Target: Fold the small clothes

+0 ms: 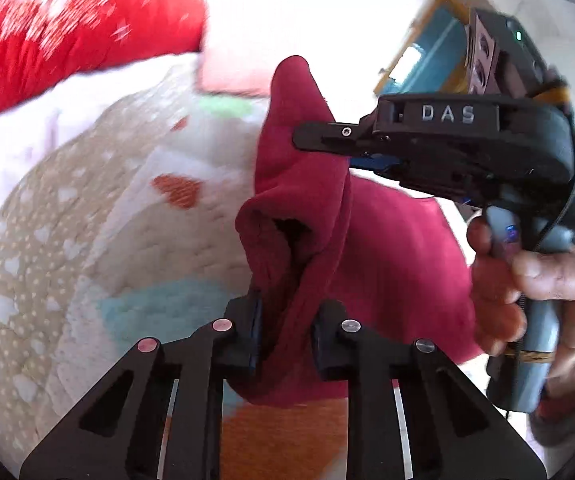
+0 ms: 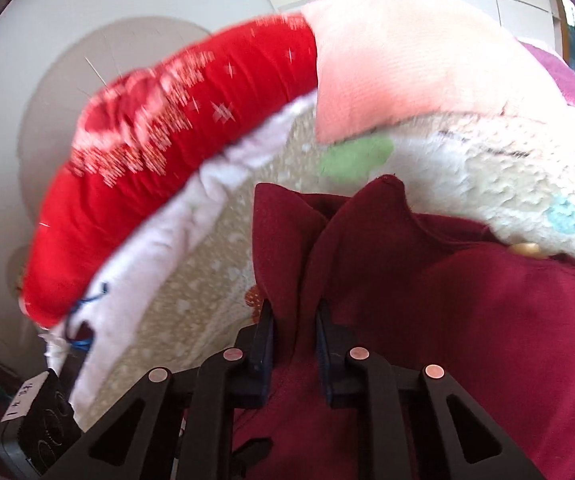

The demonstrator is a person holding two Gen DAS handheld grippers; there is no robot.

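A small dark red garment (image 1: 387,248) hangs lifted above a patterned quilt (image 1: 99,216). My left gripper (image 1: 287,332) is shut on a bunched fold of it at the bottom of the left wrist view. My right gripper (image 1: 311,138) shows there from the side, at the upper right, pinching the garment's upper edge. In the right wrist view my right gripper (image 2: 295,332) is shut on a peaked fold of the same garment (image 2: 467,320), which spreads to the lower right.
A bright red cushion with white stars (image 2: 175,160) and a peach pillow (image 2: 399,68) lie at the far side of the quilt (image 2: 215,280). A black device with a label (image 2: 35,432) sits at the lower left. A person's hand (image 1: 527,292) holds the right gripper's handle.
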